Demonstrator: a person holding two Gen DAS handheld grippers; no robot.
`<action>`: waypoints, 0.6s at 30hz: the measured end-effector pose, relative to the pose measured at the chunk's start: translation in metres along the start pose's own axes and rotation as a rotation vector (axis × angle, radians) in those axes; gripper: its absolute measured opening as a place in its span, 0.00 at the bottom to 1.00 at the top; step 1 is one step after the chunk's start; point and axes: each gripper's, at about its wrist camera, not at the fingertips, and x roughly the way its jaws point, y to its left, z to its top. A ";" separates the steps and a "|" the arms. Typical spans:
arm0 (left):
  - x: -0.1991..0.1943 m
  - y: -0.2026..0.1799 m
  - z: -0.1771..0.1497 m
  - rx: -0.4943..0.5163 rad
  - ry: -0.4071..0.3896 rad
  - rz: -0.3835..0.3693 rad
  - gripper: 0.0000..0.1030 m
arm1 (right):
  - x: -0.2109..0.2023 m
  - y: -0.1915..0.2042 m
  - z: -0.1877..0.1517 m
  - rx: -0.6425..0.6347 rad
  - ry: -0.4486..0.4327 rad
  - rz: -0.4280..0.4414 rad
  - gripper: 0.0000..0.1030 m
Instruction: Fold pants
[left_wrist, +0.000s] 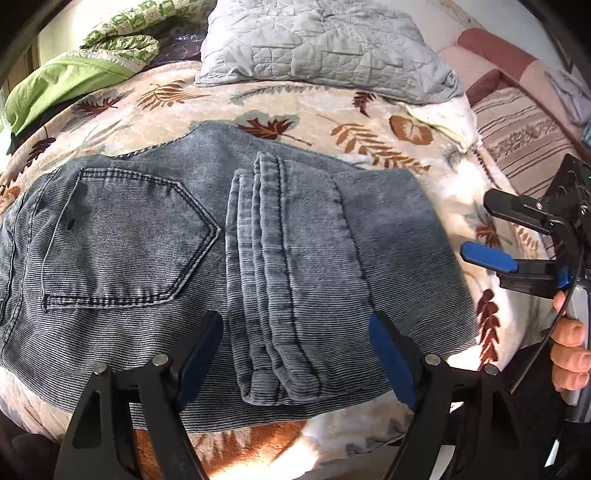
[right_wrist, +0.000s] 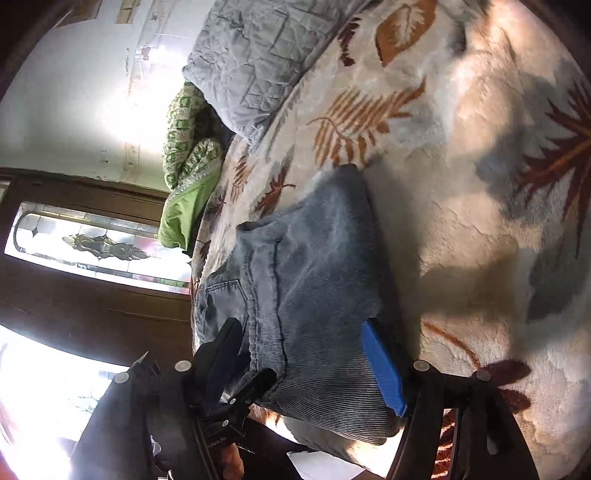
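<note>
leaf-print blanket (left_wrist: 332, 110) | grey quilted pillow (left_wrist: 317, 40) | green bedding (left_wrist: 66, 77) | stained-glass window (right_wrist: 96, 243)

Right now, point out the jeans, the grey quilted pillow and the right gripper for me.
jeans (left_wrist: 122, 236): left wrist view, on the back pocket.
grey quilted pillow (left_wrist: 317, 40): left wrist view, middle of its quilted face.
right gripper (left_wrist: 480, 229): left wrist view, the gap between its black and blue fingertips, open.
</note>
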 end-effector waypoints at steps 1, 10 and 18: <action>-0.003 -0.001 0.000 0.008 -0.011 0.003 0.79 | 0.000 0.009 0.006 -0.019 0.001 0.010 0.69; 0.014 0.001 -0.007 0.044 0.032 0.016 0.81 | 0.053 -0.007 0.073 0.029 0.005 -0.037 0.69; -0.005 0.025 -0.002 -0.098 -0.019 -0.104 0.81 | 0.020 0.019 0.036 -0.040 0.030 0.046 0.69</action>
